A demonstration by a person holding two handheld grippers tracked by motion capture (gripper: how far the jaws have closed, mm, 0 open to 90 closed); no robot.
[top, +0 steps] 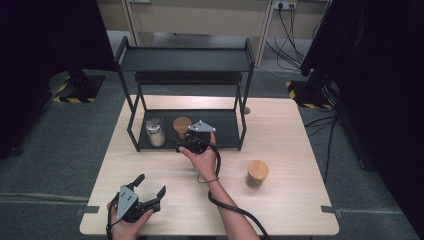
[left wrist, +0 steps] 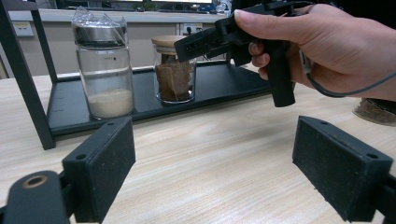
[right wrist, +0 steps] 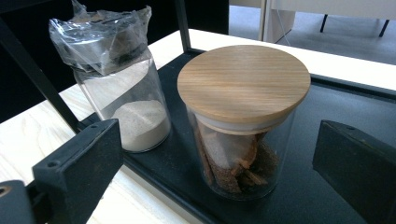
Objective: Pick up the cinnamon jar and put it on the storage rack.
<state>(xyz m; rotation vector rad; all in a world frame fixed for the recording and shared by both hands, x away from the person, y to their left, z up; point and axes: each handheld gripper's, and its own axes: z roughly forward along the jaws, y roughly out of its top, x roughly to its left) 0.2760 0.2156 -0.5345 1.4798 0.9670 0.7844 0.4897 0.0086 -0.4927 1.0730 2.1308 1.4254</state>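
While held at the shelf's front edge, centre of the high view, right gripper (top: 186, 141) open, jaws spread wide, gripping nothing. Faces the lidded jar (top: 182, 127) on the bottom shelf (top: 227, 131) of a black rack (top: 185, 60). Seen in the right gripper view: same jar (right wrist: 243, 121) at centre frame, between the two jaws but touching neither, upright, wooden lid on, brown pieces and a pale packet inside. Just left of it, a second jar (right wrist: 122, 93), covered with crumpled plastic wrap, pale powder in its lower part; close beside the lidded one, contact not clear.

Lower left of the high view: left gripper (top: 150, 187) near the tabletop's (top: 290, 135) front edge, open too, jaws apart, empty. Well apart from the rack. From the left gripper view, jaws at lower left and lower right of the frame, bare wood between them; beyond, the wrapped jar (left wrist: 103, 70) upper left, the lidded jar (left wrist: 173, 70) at upper centre, and the right hand (left wrist: 336, 46) with its gripper at upper right.

Right of centre in the high view, a third jar (top: 257, 173) with a wooden lid, upright on the tabletop, alone, well apart from both grippers.
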